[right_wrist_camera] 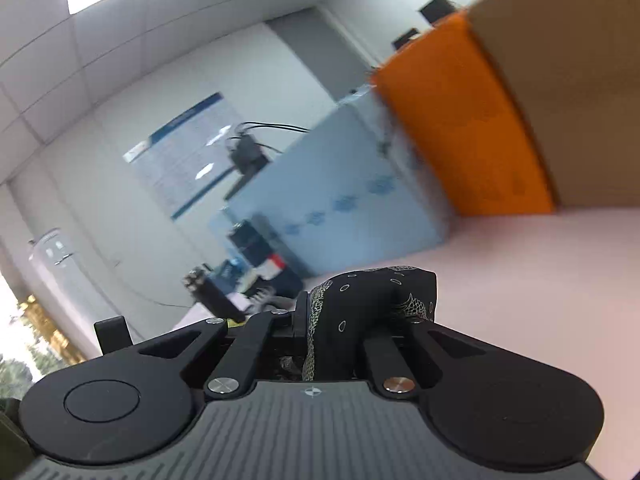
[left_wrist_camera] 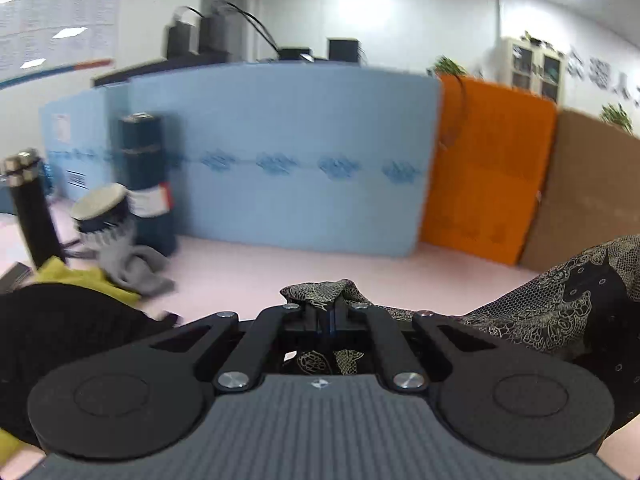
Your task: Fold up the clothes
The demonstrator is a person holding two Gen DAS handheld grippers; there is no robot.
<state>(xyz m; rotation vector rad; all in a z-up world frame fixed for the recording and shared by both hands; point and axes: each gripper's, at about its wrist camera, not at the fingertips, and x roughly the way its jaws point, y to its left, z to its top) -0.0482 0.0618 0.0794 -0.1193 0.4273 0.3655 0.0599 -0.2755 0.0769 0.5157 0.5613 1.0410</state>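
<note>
My left gripper [left_wrist_camera: 327,312] is shut on an edge of a black garment with a gold lace print [left_wrist_camera: 560,312]; the cloth bunches over the fingertips and hangs off to the right, lifted above the pink table [left_wrist_camera: 300,264]. My right gripper [right_wrist_camera: 306,312] is shut on another part of the same patterned garment [right_wrist_camera: 372,304], which drapes over its right finger. The right view is tilted. A black cloth [left_wrist_camera: 60,320], a yellow cloth [left_wrist_camera: 80,276] and a grey cloth [left_wrist_camera: 136,268] lie at the left.
A blue panel [left_wrist_camera: 280,160], an orange panel [left_wrist_camera: 488,176] and a brown board [left_wrist_camera: 588,200] stand along the table's far edge. A dark cylinder [left_wrist_camera: 146,176], a capped jar [left_wrist_camera: 102,216] and a black tripod leg [left_wrist_camera: 34,208] stand at far left.
</note>
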